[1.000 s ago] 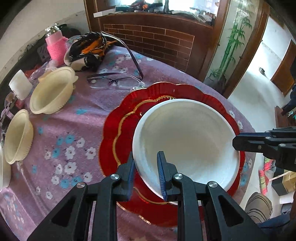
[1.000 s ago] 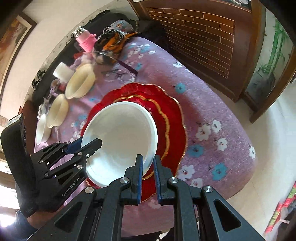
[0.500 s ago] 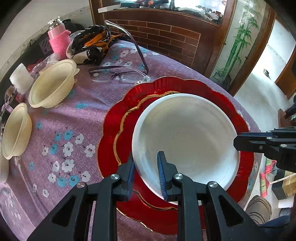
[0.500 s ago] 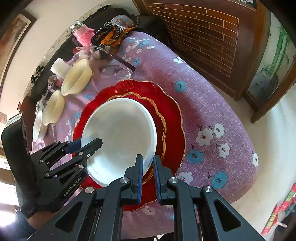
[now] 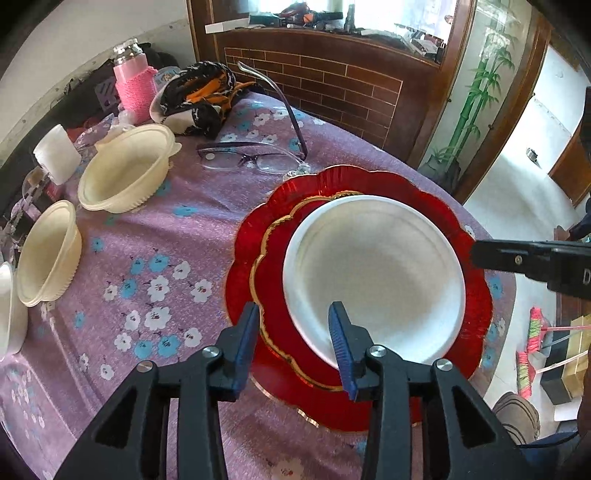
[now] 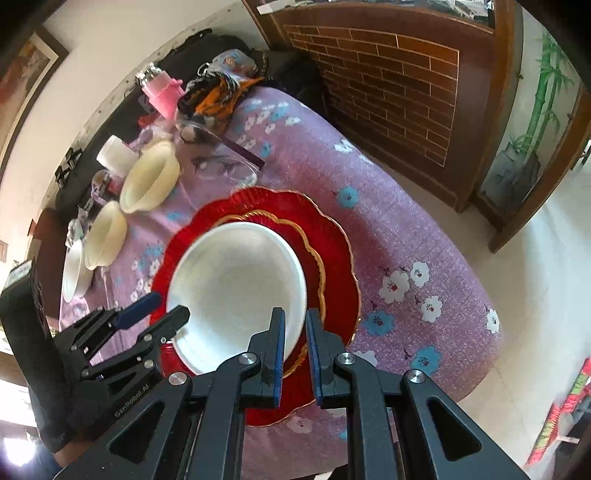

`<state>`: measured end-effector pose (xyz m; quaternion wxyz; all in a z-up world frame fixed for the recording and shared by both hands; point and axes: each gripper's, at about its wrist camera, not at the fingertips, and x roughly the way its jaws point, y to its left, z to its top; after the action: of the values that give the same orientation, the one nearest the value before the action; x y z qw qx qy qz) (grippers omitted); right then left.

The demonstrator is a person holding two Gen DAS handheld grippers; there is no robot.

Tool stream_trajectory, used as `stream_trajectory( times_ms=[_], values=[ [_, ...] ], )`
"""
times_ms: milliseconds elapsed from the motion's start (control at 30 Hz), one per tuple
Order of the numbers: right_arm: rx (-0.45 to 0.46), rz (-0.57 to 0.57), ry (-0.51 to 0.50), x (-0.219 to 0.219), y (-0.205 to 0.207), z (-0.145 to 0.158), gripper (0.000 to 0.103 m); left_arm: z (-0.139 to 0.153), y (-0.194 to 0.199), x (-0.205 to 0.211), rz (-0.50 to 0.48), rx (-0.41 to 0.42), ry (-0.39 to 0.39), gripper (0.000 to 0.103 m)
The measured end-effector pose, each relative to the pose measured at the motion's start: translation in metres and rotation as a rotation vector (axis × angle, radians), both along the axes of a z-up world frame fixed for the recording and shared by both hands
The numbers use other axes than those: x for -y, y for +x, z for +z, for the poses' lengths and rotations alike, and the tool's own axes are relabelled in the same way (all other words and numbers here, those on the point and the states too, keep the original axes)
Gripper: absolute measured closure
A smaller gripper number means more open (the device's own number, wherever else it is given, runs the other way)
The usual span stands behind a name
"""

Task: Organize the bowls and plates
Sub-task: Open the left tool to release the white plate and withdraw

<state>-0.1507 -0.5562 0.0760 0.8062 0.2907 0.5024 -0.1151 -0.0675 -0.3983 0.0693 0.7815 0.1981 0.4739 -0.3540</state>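
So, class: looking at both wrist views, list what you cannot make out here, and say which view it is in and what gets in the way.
- White bowl, left wrist view: cut off by the left edge.
- Red plate, right wrist view: its near rim is hidden behind the right gripper.
- Clutter on the ledge, left wrist view: too small and washed out by window glare.
- Right gripper, left wrist view: mostly cut off by the right edge.

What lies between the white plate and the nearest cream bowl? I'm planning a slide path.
In the left wrist view: red plates' rims, then bare flowered tablecloth up to the cream bowl.
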Motion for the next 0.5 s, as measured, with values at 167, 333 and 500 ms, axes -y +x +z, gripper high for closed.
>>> stream_trajectory(
  times_ms=[167,333,500],
  values=[
    [0.024,-0.003,-0.004,-0.010,0.001,0.007,0.090,0.006,-0.002,-0.016,0.016,0.005,-0.011,0.065],
    [0.042,0.019,0.003,-0.025,0.009,0.012,0.090,0.012,0.003,-0.042,0.062,0.004,-0.025,0.065],
    [0.056,0.072,0.012,-0.050,0.020,0.016,0.090,0.014,0.027,-0.082,0.165,-0.048,-0.065,0.061]
  ],
)
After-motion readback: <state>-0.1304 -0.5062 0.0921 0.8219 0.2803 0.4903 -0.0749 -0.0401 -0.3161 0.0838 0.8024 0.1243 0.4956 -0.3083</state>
